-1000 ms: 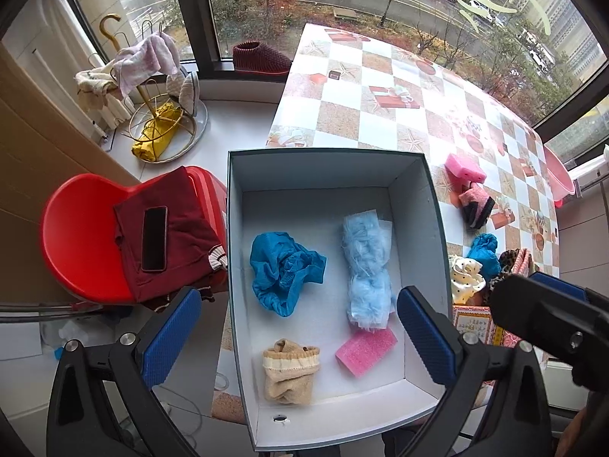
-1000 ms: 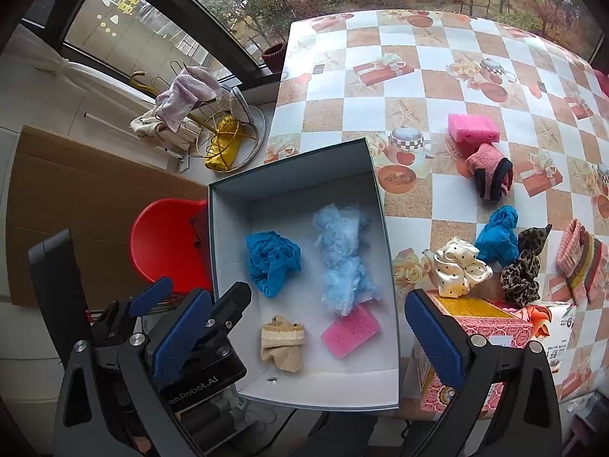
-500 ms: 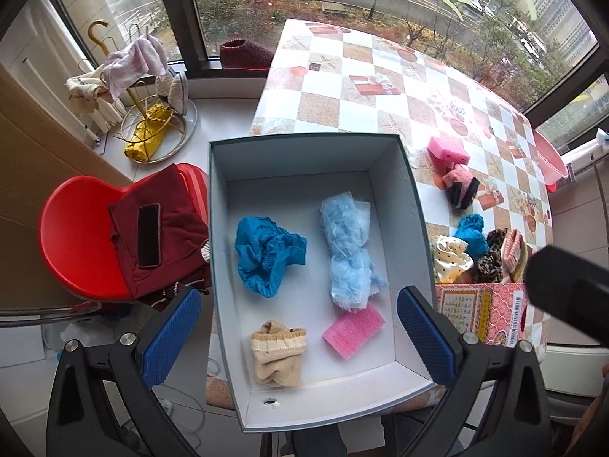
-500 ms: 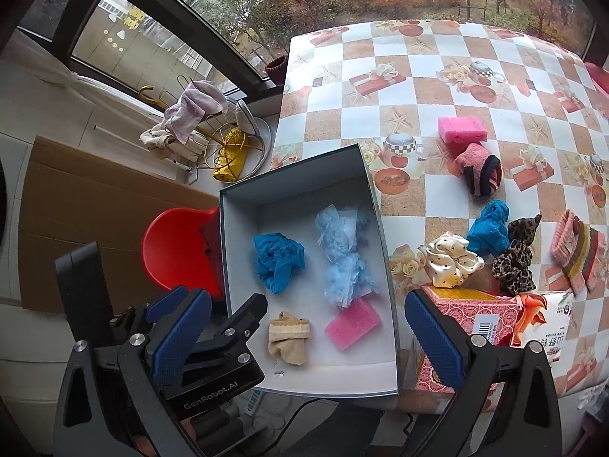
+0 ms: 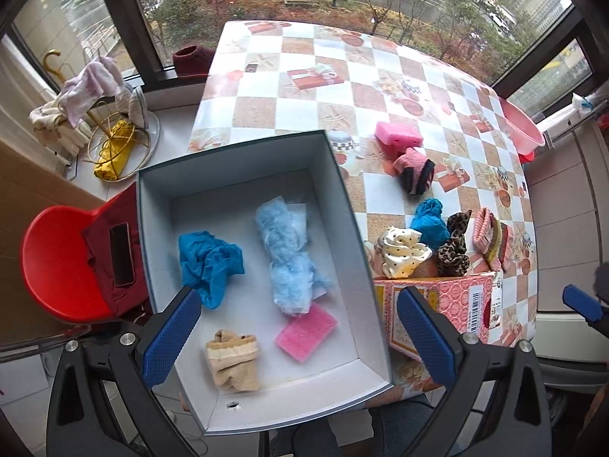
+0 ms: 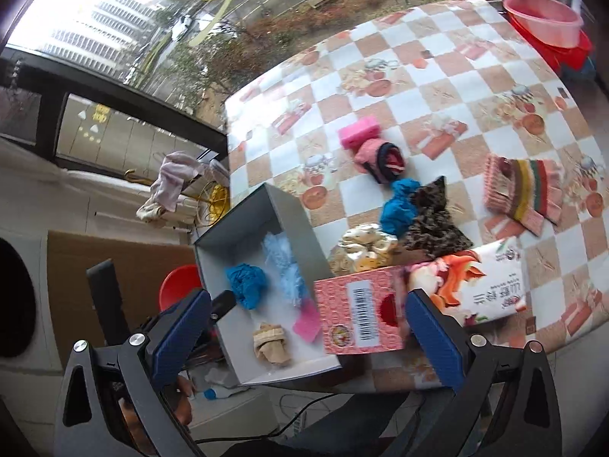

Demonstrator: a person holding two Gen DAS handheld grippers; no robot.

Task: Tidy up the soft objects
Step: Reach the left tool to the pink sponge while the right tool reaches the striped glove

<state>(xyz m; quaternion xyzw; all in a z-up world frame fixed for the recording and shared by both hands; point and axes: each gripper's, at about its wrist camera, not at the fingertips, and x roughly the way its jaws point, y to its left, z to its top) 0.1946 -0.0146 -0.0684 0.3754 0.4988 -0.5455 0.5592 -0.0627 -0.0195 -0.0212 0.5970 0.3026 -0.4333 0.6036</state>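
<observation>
So both cameras have pulled back and up over the last second: box looks smaller, right view has swung toward the loose pile. I read that as one drop finished, next pick due from the desk.

Desk (image 5: pixel 293 112): glossy checked oilcloth, flat. Grey box (image 5: pixel 344 205): rigid card, open top, overhanging the near edge. Inside it, well apart: fluffy pale-blue bundle (image 5: pixel 289 255), crumpled blue cloth (image 5: pixel 207 262), folded beige sock (image 5: pixel 232 360), pink sponge (image 5: pixel 306 329), a spongy slab.

Still out on the desk: striped knit mitt (image 6: pixel 527 194), leopard scrunchie (image 6: pixel 432 224), second blue cloth (image 6: pixel 399 207), cream dotted scrunchie (image 6: pixel 367 249), rolled pink-black sock (image 6: pixel 380 158) touching another pink sponge (image 6: pixel 359 131). Pink carton (image 6: pixel 361 312) sits between box and pile.

Left gripper (image 5: pixel 298 329): jaws wide apart, nothing held, above the box. Right gripper (image 6: pixel 304 337): jaws wide apart, nothing held, over the carton.
</observation>
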